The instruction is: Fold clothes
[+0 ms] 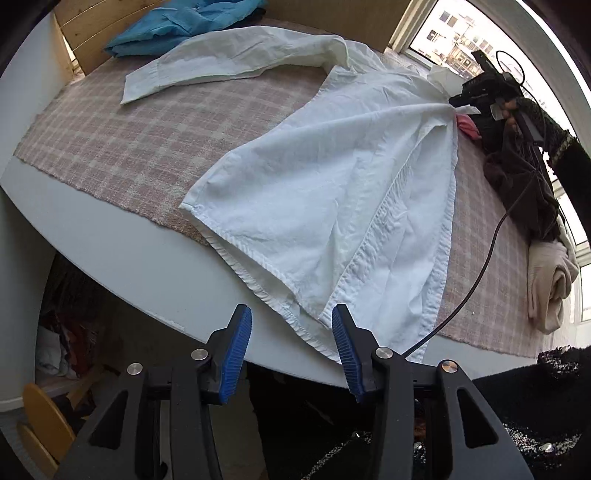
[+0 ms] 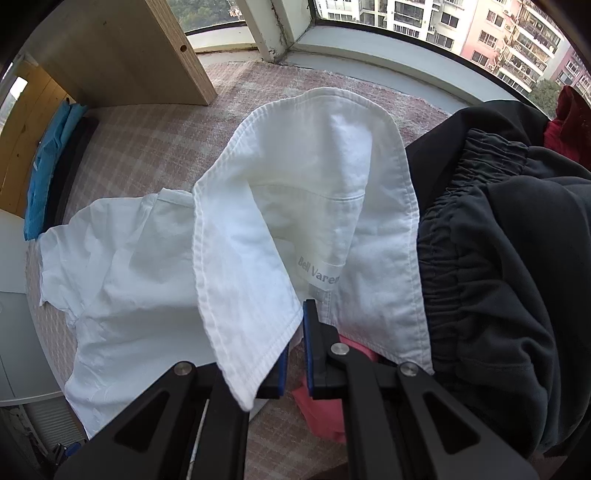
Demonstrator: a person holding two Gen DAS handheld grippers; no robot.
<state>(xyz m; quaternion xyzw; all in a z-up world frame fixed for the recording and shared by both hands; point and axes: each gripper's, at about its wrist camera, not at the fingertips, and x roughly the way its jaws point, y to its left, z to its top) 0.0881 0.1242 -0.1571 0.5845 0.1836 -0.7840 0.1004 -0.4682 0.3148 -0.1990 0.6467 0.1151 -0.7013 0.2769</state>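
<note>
Lying spread across the checked pink cloth [image 1: 122,140] on the white counter [image 1: 110,236] is one white button-up shirt [image 1: 332,192], its hem hanging a little over the near counter edge and one long sleeve [image 1: 229,62] stretched out flat toward the far side. The collar end is bunched and lifted at the far right, where the right gripper [image 1: 458,99] pinches it. In the right wrist view the right gripper [image 2: 295,343] has its jaws clenched on the shirt's collar [image 2: 314,177], with a collar flap draped over the left finger and a woven neck label [image 2: 321,275] just above the blue pads [image 2: 308,350].

The left gripper [image 1: 291,332] hovers just off the near counter edge, jaws released with a wide gap, and the shirt's hem corner lies right between and beyond its two blue pads [image 1: 238,354] without touching them.

Around the shirt: one folded blue garment [image 1: 177,26] beyond the sleeve, against a wooden panel [image 2: 125,55]; a pile of dark clothes [image 2: 498,277] pressed against the collar on the right, with a red piece [image 2: 569,129] behind it and a pink-red one [image 2: 325,413] under the right gripper; one rolled cream garment [image 1: 550,288] at the counter's right edge. A black cable [image 1: 476,284] crosses the cloth beside the shirt's button placket. Windows [image 2: 443,22] showing apartment blocks curve behind the counter.
</note>
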